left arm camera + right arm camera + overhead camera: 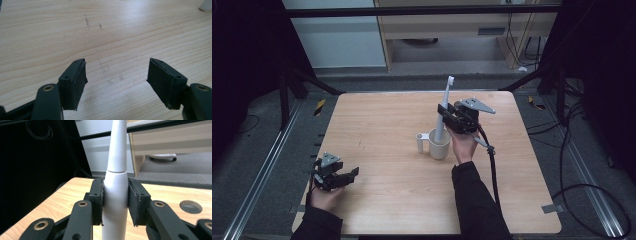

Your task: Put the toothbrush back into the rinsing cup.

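Note:
A white electric toothbrush (443, 111) stands nearly upright with its lower end inside a white mug (438, 144) near the table's middle. My right gripper (447, 114) is shut on the toothbrush's handle just above the mug. In the right gripper view both black pads press the white handle (115, 195) from either side. My left gripper (348, 176) rests low at the table's front left, open and holding nothing. In the left gripper view its jaws stand wide apart over bare wood (117, 45).
The wooden table (382, 195) has free room on its left half and front. A black cable (492, 165) trails from the right gripper toward the front. Dark frame rails and floor cables surround the table.

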Motion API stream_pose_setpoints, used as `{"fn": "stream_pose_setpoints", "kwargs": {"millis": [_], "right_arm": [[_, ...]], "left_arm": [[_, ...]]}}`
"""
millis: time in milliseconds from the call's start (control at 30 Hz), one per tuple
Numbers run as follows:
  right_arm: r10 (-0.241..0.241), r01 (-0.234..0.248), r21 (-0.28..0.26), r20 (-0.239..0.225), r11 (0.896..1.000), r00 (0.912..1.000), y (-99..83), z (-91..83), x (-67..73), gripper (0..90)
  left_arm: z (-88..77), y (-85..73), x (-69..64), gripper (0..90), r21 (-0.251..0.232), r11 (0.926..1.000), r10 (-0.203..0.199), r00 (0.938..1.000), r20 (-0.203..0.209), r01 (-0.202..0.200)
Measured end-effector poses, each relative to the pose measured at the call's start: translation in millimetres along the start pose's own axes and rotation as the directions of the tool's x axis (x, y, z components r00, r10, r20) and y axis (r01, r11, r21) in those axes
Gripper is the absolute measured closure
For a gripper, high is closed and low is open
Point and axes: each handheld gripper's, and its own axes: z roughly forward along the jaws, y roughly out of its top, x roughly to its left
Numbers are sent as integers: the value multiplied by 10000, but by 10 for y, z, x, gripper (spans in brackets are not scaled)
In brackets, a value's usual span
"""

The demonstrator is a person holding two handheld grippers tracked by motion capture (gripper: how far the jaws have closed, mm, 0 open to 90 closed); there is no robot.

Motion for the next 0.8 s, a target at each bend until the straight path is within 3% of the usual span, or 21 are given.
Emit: {"fn": "stream_pose_setpoints", "kwargs": {"millis": [800], "right_arm": [[-130,84,1139,397,9935,9991,-275,173,-42,675]], "left_arm": [[-1,0,0,302,-4,10000,4,10000,-4,-4]]}}
